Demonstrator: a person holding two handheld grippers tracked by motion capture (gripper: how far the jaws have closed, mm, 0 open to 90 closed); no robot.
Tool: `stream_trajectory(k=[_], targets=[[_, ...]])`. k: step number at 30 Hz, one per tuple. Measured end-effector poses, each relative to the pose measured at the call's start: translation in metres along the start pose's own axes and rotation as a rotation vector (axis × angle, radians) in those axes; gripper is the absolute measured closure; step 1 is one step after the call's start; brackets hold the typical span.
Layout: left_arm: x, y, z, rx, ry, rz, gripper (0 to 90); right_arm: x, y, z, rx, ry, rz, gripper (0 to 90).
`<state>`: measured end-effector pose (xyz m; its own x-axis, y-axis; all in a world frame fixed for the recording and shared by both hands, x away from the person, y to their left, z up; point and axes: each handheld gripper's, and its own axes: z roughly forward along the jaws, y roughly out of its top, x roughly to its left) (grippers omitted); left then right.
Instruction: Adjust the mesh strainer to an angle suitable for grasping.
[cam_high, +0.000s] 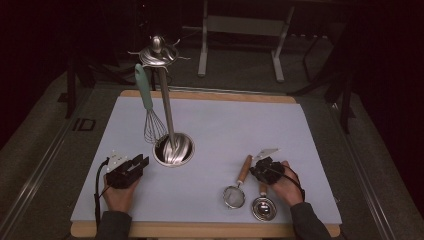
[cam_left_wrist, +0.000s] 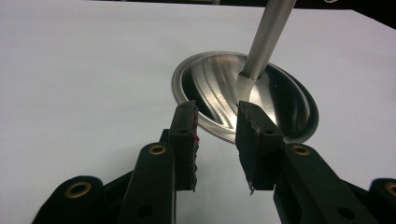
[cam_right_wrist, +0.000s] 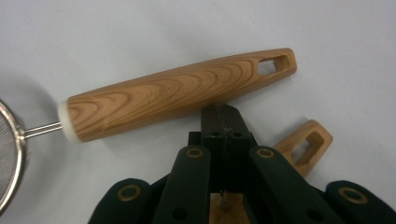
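Two grippers on our table, left gripper (cam_left_wrist: 217, 109) jaws apart beside the stand's base (cam_left_wrist: 280, 100), right gripper (cam_right_wrist: 223, 112) jaws together, empty, against the strainer's wooden handle (cam_right_wrist: 177, 93).

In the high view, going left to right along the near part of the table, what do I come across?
Left gripper → steel stand base → wooden-handled strainer → small steel ladle → right gripper, though the ladle and the right gripper nearly line up.
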<state>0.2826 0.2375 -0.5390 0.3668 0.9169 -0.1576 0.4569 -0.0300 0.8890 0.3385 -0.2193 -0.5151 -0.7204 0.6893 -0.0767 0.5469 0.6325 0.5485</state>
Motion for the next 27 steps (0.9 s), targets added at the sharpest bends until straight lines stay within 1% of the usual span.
stream_trajectory(k=[1, 6, 12, 15, 16, 19, 24, 27], targets=[[0.0, 0.0, 0.0, -0.001, 0.0, 0.0, 68.9, 0.0, 0.002, 0.001, 0.003, -0.001, -0.004, 89.8], [0.0, 0.0, 0.0, -0.003, 0.002, 0.0, 68.4, 0.0, 0.011, 0.005, 0.023, -0.004, 0.005, 89.8], [0.0, 0.0, 0.0, -0.006, 0.002, -0.002, 68.4, 0.0, 0.021, 0.01, 0.051, -0.01, -0.007, 89.7], [0.0, 0.0, -0.001, -0.005, 0.004, -0.002, 68.4, 0.001, 0.027, 0.013, 0.057, 0.007, -0.004, 89.7], [0.0, 0.0, -0.001, -0.007, 0.004, -0.003, 68.3, 0.001, 0.029, 0.015, 0.056, 0.009, -0.012, 89.7], [0.0, 0.0, -0.001, -0.008, 0.005, -0.002, 68.3, 0.005, 0.037, 0.019, 0.064, 0.012, -0.031, 89.7], [0.0, -0.001, -0.001, -0.012, 0.006, -0.004, 68.3, 0.013, 0.051, 0.027, 0.072, 0.039, -0.043, 89.7], [0.0, -0.001, -0.001, -0.012, 0.005, -0.008, 68.3, 0.019, 0.061, 0.032, 0.073, 0.047, -0.063, 89.6]])
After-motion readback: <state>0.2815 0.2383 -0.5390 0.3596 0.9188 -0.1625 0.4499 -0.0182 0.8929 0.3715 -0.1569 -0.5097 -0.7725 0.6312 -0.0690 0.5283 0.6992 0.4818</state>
